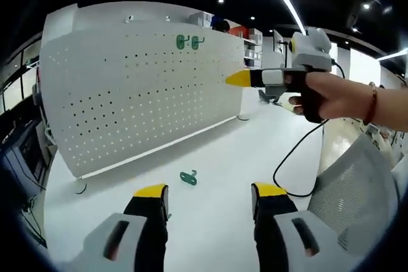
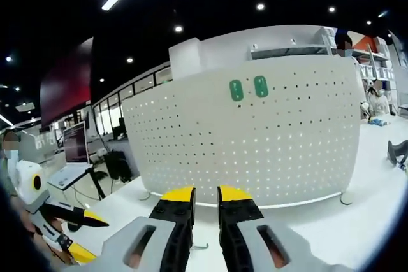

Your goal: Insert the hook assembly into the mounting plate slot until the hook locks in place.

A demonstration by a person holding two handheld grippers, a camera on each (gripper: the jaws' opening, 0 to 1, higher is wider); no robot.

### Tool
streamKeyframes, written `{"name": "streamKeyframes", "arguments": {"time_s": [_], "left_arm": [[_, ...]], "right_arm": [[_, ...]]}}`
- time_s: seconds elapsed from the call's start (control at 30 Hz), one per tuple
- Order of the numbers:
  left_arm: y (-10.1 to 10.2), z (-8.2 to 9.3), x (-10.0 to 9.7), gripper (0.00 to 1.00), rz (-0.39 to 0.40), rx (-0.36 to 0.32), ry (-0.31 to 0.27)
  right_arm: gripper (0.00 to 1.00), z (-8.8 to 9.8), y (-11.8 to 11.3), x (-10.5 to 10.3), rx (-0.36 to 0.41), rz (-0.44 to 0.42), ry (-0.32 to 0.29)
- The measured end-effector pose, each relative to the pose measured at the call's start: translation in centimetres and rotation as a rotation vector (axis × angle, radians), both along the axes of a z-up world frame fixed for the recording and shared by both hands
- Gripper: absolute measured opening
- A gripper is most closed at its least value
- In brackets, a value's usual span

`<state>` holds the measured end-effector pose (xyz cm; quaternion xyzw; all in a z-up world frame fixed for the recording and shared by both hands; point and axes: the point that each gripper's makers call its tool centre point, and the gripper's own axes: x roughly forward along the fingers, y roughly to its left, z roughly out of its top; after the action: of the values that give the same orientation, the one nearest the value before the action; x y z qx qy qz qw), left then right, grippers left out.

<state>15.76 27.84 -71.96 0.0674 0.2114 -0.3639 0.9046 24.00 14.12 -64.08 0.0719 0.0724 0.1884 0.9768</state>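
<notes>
A white perforated mounting plate (image 1: 140,87) stands upright on the white table (image 1: 217,151). Two green hook assemblies (image 1: 189,42) hang near its top edge. A third green hook (image 1: 189,177) lies loose on the table, just ahead of my left gripper (image 1: 210,190), which is open and holds nothing. A hand holds my right gripper (image 1: 245,78) level in front of the plate's right part, its yellow tips together. In the right gripper view, my right gripper (image 2: 206,194) faces the plate (image 2: 255,144) below the two mounted hooks (image 2: 248,88). The left gripper (image 2: 81,237) shows open at bottom left.
A black cable (image 1: 290,160) trails over the table on the right, beside a grey mesh chair back (image 1: 357,183). An open laptop (image 2: 73,151) and desks stand beyond the plate's left end. Shelves (image 1: 248,36) line the back of the room.
</notes>
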Motion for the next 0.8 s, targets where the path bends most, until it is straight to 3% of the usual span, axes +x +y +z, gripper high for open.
{"name": "streamKeyframes", "arguments": {"time_s": [0.8], "left_arm": [[-3.0, -4.3, 3.0, 0.48, 0.057, 0.060, 0.092]], "right_arm": [[0.13, -2.4, -1.7, -2.2, 0.029, 0.051, 0.026]]}}
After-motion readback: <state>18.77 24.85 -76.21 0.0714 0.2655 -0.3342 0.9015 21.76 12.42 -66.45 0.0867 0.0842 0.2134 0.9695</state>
